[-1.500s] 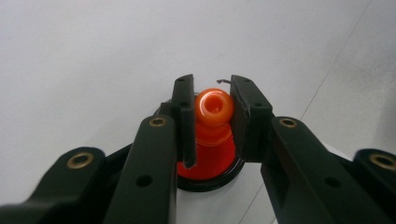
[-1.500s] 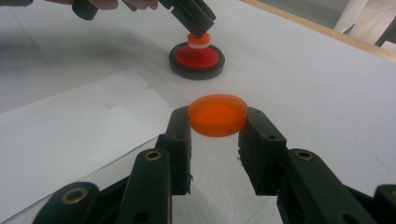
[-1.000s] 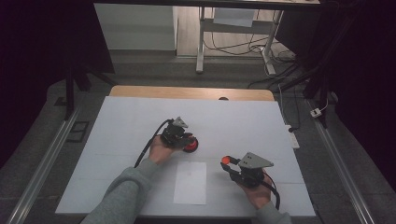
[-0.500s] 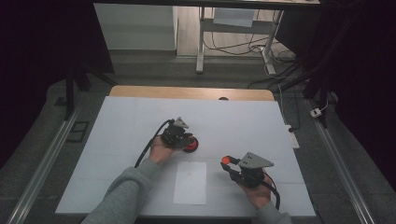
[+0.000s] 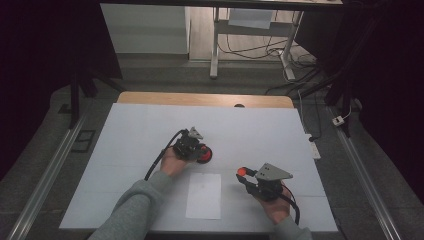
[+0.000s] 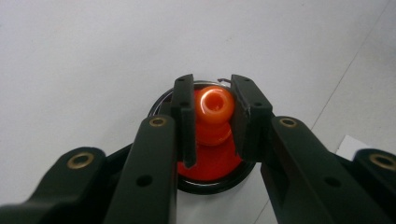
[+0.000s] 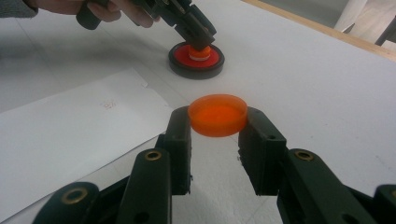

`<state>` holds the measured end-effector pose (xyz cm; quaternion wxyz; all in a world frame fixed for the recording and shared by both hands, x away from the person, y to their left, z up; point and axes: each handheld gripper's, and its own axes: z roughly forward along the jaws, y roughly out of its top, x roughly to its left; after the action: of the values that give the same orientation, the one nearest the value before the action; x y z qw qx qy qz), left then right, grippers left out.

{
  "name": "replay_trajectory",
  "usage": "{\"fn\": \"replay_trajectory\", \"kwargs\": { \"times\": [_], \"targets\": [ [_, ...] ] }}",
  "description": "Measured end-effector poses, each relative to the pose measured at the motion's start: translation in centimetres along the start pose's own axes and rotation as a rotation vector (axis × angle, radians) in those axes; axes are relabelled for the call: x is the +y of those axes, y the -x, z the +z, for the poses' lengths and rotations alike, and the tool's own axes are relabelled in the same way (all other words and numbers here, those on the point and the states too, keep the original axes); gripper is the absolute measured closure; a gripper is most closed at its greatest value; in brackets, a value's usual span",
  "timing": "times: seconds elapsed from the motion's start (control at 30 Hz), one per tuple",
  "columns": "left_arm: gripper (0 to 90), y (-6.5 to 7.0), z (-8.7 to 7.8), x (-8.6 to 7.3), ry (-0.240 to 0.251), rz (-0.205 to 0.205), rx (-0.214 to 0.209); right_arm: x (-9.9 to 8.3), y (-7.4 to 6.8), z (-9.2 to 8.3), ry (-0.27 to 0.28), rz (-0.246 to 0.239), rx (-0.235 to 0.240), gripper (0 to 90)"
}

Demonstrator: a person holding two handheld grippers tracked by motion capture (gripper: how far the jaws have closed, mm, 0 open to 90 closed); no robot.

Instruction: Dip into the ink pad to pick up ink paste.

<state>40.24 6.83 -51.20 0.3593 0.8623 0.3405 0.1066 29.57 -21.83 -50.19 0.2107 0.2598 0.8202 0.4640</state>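
Left gripper (image 6: 212, 116) clamped on orange knob (image 6: 212, 109) standing in red dish (image 5: 204, 154) mid-table; right gripper (image 7: 217, 122) clamped on orange cap (image 7: 217, 115), held above table (image 5: 260, 125) near paper (image 5: 204, 196). Judged mid-assembly: next, carrying cap across and lowering squarely onto knob.

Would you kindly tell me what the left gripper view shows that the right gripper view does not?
The left gripper view alone gives a close look at the orange knob, clamped between that gripper's jaws. The right gripper view alone gives the orange cap gripped in the right gripper, plus the sheet of paper. Both share the red and black round base on the white table.
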Motion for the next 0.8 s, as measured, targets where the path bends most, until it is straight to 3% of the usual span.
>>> {"fn": "replay_trajectory", "kwargs": {
  "times": [0.33, 0.8],
  "targets": [
    [72.9, 0.21, 0.04, 0.02, -0.003, 0.001, 0.013, 0.0, -0.08, 0.06, 0.001, -0.001, 0.0, 64.8],
    [72.9, -0.11, 0.04, -0.01, 0.0, -0.026, -0.008, 0.06, -0.04, -0.01, 0.003, -0.001, 0.001, 64.7]
  ]
}}
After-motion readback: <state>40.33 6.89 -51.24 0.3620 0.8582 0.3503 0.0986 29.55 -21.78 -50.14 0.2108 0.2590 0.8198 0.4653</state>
